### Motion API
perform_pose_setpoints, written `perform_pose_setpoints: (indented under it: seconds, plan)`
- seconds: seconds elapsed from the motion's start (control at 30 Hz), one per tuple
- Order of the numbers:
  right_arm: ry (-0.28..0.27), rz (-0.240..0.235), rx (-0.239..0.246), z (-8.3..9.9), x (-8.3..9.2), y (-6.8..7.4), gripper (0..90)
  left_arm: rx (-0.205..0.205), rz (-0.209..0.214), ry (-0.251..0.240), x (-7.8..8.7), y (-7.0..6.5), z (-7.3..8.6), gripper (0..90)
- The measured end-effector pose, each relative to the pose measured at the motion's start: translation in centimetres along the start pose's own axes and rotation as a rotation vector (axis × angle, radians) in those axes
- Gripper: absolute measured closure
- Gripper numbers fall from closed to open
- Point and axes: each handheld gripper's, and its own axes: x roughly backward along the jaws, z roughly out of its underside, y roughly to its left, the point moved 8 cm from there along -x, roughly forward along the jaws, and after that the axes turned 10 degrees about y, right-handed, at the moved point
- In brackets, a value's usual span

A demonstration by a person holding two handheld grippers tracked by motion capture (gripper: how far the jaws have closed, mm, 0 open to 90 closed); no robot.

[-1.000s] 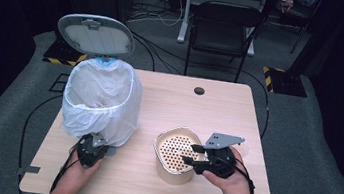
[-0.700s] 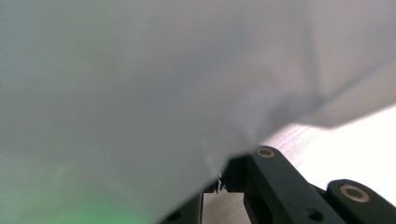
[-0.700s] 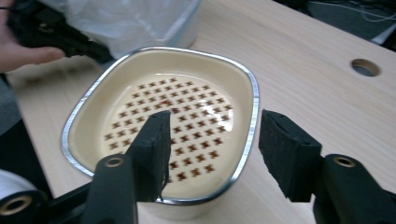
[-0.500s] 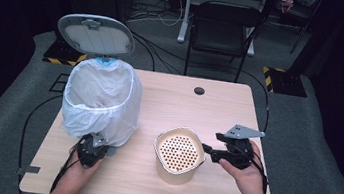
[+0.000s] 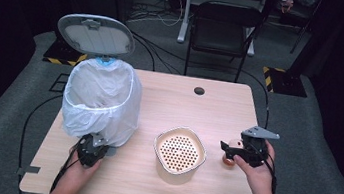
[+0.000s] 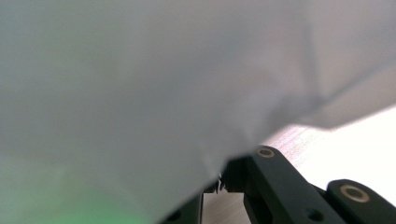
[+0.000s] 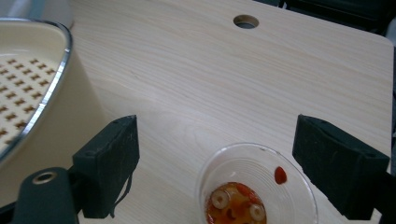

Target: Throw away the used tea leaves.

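A white bag [image 5: 101, 103] lines a bin at the table's left, and its grey lid [image 5: 96, 34] stands open behind it. My left gripper [image 5: 95, 143] sits at the bin's front base, shut on a fold of the bag [image 6: 163, 93]. A cream bowl [image 5: 182, 129] with a perforated insert stands mid-table. Right of it, a small clear cup [image 5: 228, 158] with food remnants rests on the wood. My right gripper [image 7: 217, 128] straddles the cup [image 7: 261, 168]; its jaws have just been opening, and both pads stand clear of it.
The bowl's rim [image 7: 58, 70] lies close to my right gripper's left jaw. A cable hole [image 5: 199, 90] marks the table's far side, with a black chair [image 5: 224, 28] behind it. The table's right edge runs just past my right hand.
My right gripper has moved right and slightly down, away from the bowl's rim, and its jaws have spread wide. The left gripper has stayed at the bag.
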Motion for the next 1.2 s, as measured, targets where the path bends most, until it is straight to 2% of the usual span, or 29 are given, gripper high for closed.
perform_pose_setpoints:
  seconds: [0.17, 0.5, 0.63, 0.77, 0.9, 1.07, 1.2]
  plan:
    - [0.017, 0.042, -0.006, 1.0, -0.8, -1.0, 14.4, 0.0, 0.001, -0.004, 0.0, 0.0, 0.0, 87.4]
    - [0.042, 0.046, -0.048, 2.7, -2.2, -2.3, 14.7, 0.003, 0.003, -0.007, 0.0, 0.0, 0.0, 87.3]
    - [0.046, 0.038, -0.058, 3.2, -2.6, -2.3, 15.4, 0.006, 0.009, -0.008, 0.0, 0.0, 0.0, 87.3]
    - [0.042, 0.035, -0.04, 3.9, -3.4, -2.2, 18.7, 0.004, 0.007, -0.007, 0.0, 0.0, 0.0, 87.3]
    - [0.046, 0.048, -0.034, 4.1, -3.8, -2.2, 18.9, 0.005, 0.006, -0.005, 0.0, 0.0, 0.0, 87.3]
    - [0.042, 0.028, -0.048, 4.3, -4.3, -2.2, 18.9, 0.007, 0.008, -0.005, 0.0, 0.0, 0.0, 87.3]
    - [0.052, 0.029, -0.045, 4.5, -4.6, -2.2, 18.9, 0.006, 0.008, -0.005, 0.0, 0.0, 0.0, 87.3]
